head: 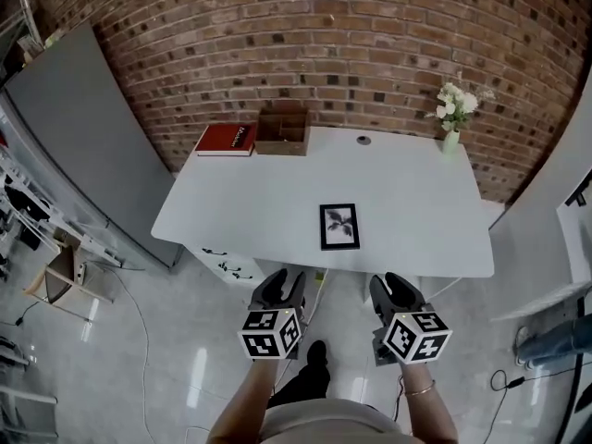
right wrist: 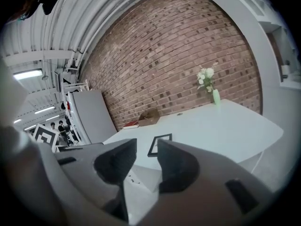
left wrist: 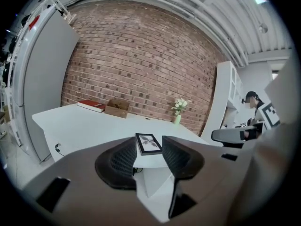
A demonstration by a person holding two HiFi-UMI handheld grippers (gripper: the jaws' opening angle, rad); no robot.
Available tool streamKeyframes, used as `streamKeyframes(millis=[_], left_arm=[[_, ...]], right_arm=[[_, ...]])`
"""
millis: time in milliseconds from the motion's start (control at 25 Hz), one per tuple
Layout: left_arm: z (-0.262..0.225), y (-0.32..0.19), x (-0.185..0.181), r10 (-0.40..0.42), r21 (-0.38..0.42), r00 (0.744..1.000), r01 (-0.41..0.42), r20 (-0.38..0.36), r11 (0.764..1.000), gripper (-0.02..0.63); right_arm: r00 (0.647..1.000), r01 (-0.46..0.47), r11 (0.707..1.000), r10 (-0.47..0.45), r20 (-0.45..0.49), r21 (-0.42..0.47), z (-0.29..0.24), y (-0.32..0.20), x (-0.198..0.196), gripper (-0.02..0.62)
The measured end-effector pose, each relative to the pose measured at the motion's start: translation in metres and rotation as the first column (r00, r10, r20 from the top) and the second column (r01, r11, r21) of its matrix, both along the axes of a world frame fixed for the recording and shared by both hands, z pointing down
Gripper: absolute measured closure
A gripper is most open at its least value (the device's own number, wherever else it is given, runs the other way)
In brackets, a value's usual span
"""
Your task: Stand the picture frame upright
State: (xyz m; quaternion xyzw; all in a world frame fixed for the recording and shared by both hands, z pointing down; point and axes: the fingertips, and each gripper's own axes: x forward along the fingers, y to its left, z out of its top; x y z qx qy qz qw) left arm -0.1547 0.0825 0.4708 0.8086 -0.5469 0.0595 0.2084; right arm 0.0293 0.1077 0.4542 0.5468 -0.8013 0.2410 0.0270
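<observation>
A black picture frame (head: 339, 226) with a dark flower print lies flat near the front edge of the white table (head: 240, 206). It shows between the left gripper's jaws (left wrist: 148, 143) and just beyond the right gripper's jaws (right wrist: 160, 145). My left gripper (head: 280, 289) and right gripper (head: 396, 294) hover side by side in front of the table, short of its edge. Both stand open with nothing between their fingers, well apart from the frame.
A red book (head: 225, 140) and a brown wooden box (head: 282, 130) sit at the table's back left. A small vase of white flowers (head: 453, 114) stands at the back right against the brick wall. A grey panel (head: 83, 146) leans at the left.
</observation>
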Motion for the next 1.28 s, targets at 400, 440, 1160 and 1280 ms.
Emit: streamKeyframes(millis=[400,440,1160,1280], left_arm=[[-0.006,-0.091,-0.016,0.021,0.005,0.999,-0.021,-0.026,1.0,0.446],[-0.006,-0.096,-0.016,0.023,0.006,0.999,-0.022,-0.024,1.0,0.446],[0.019,-0.176,0.026,0.019,-0.064,0.999,-0.017,0.036,0.998,0.446],[0.028,-0.189,0.033,0.002,-0.094,0.999,0.003,0.047,0.996,0.446]], right_arm=[[0.999,-0.037,0.999,0.037,-0.029,-0.001,-0.004,-0.087,-0.017,0.474],[0.999,-0.043,0.999,0.043,-0.028,-0.003,-0.003,-0.091,-0.017,0.474],[0.998,0.058,0.993,-0.06,-0.014,-0.099,0.034,-0.164,-0.003,0.474],[0.997,0.081,0.989,-0.081,0.0,-0.12,0.04,-0.174,-0.001,0.474]])
